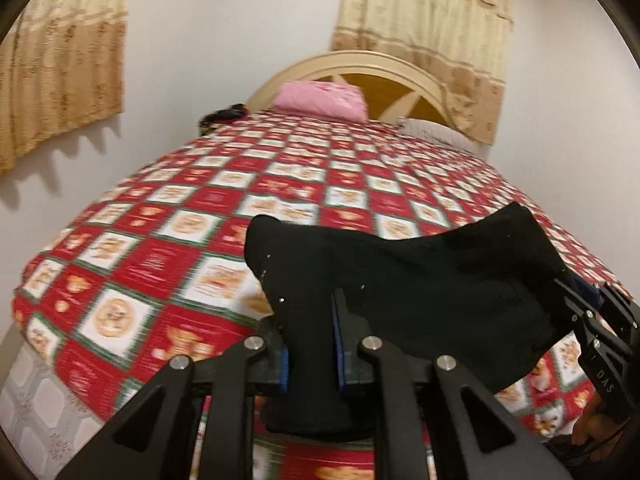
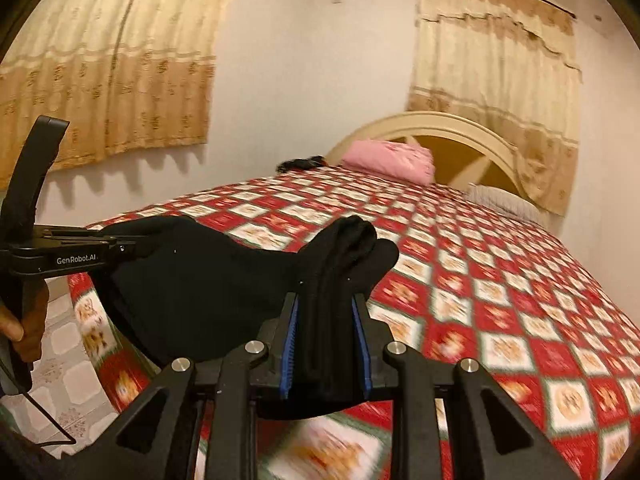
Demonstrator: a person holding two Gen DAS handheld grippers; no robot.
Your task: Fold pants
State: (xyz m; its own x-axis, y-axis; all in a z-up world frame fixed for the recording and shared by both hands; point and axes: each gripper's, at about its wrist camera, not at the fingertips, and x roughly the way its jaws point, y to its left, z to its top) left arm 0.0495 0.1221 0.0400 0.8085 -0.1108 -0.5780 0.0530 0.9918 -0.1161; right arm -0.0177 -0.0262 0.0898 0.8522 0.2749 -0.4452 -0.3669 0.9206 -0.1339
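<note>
The black pants (image 1: 432, 280) hang stretched between my two grippers, held above the red checked bedspread (image 1: 160, 264). My left gripper (image 1: 310, 308) is shut on a bunched end of the pants; it also shows at the left of the right wrist view (image 2: 132, 246). My right gripper (image 2: 326, 304) is shut on the other bunched end of the pants (image 2: 208, 292); it also shows at the right edge of the left wrist view (image 1: 576, 280). The cloth sags between them and hides the fingertips.
The bed runs away toward a cream arched headboard (image 1: 360, 68) with a pink folded blanket (image 1: 324, 100) and a pale pillow (image 1: 436, 130). A dark item (image 1: 224, 114) lies at the far left corner. Tiled floor (image 2: 68, 364) lies left of the bed. Curtains hang on the walls.
</note>
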